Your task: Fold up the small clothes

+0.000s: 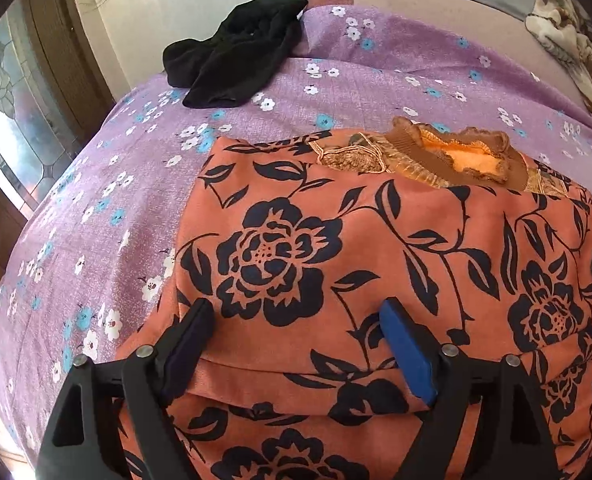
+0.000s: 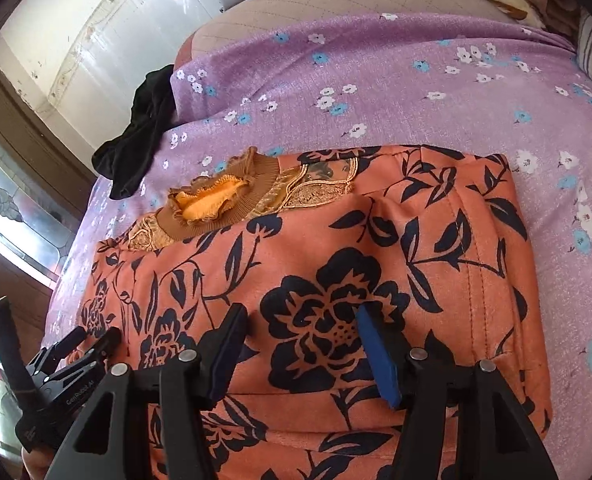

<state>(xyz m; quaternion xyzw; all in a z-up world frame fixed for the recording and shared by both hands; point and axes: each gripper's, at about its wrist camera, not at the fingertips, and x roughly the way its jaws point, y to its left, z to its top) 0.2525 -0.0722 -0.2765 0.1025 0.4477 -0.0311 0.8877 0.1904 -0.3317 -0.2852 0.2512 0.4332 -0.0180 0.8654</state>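
An orange garment with black flowers [image 1: 335,248] lies folded on the purple flowered bedsheet [image 1: 96,208], its brown ruffled collar [image 1: 455,156] at the far edge. My left gripper [image 1: 296,316] hovers open over the near left part of the garment, jaws wide and nothing pinched between them. My right gripper [image 2: 300,320] stands open over the near right part of the same garment [image 2: 375,240], above a folded edge. The collar [image 2: 216,200] shows at the left in the right wrist view, where the left gripper [image 2: 56,360] is also seen at the lower left.
A crumpled black garment [image 1: 236,48] lies at the bed's far left corner, also the black garment [image 2: 144,132] in the right view. A patterned blanket [image 1: 563,32] sits far right. A wall and a glazed door [image 1: 16,120] stand left of the bed.
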